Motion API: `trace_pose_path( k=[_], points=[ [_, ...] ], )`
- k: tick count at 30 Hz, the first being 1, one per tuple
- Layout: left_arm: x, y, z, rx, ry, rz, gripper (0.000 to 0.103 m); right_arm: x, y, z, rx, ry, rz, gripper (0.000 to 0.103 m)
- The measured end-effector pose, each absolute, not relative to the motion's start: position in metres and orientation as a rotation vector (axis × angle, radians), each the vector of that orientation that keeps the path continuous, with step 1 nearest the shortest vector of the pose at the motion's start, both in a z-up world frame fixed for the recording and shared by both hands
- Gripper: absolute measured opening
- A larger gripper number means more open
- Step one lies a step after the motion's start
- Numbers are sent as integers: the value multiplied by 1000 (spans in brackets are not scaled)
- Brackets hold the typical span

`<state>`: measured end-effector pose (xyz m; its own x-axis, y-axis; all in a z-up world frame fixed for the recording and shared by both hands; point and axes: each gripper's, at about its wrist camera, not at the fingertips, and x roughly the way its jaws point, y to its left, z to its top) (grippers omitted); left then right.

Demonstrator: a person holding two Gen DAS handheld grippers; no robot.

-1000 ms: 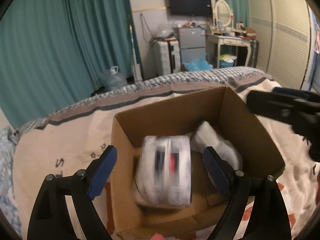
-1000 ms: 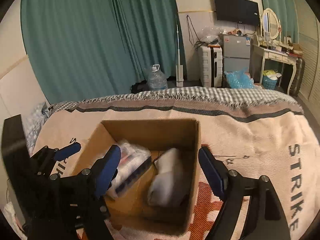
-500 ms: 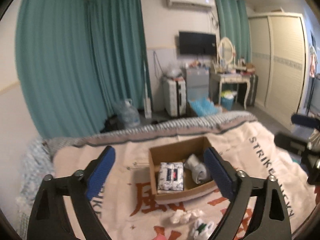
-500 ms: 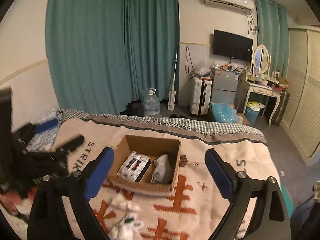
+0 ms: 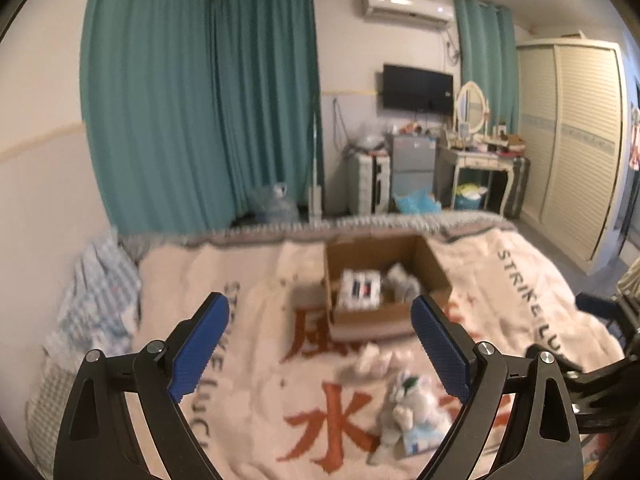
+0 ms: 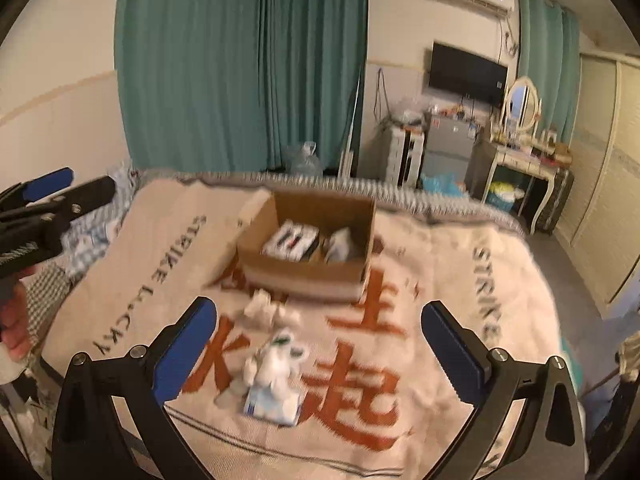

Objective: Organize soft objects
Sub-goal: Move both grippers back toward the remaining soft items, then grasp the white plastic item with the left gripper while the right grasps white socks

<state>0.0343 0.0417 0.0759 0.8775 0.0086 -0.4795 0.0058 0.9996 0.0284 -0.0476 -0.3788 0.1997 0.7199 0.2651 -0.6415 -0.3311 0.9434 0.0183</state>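
Both hand-held grippers hang above the bed with fingers spread apart and nothing between them: the left hand-held gripper (image 5: 320,344) and the right hand-held gripper (image 6: 318,348). On the blanket (image 6: 460,280) sits an open cardboard box (image 6: 308,272). Inside it a tissue pack (image 6: 290,238) lies flat, long axis running front to back, beside a pale soft bundle (image 6: 340,244). A white plush toy (image 6: 276,360) and crumpled white socks (image 6: 262,306) lie near the box's front.

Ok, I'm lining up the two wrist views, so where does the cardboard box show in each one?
Left wrist view: the cardboard box sits right of centre on the blanket, beyond the open left gripper.
Right wrist view: the cardboard box sits just left of centre, beyond the open right gripper.
Shared landmark: the white plush toy lying on the blanket nearer the cameras than the box.
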Motion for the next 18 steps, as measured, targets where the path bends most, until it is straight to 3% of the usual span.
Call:
trace_pose_path(
  k=[5, 10, 16, 18],
  points=[
    [49, 49, 11, -21, 579, 53, 94, -29, -359, 125, -106, 812, 329, 103],
    [59, 55, -42, -34, 639, 70, 94, -11, -334, 59, -114, 933, 386, 92],
    [76, 64, -82, -64, 719, 105, 94, 9, -325, 15, -60, 1039, 428, 62],
    [79, 65, -89, -75, 729, 108, 94, 12, -324, 11, -37, 1049, 445, 37]
  ],
)
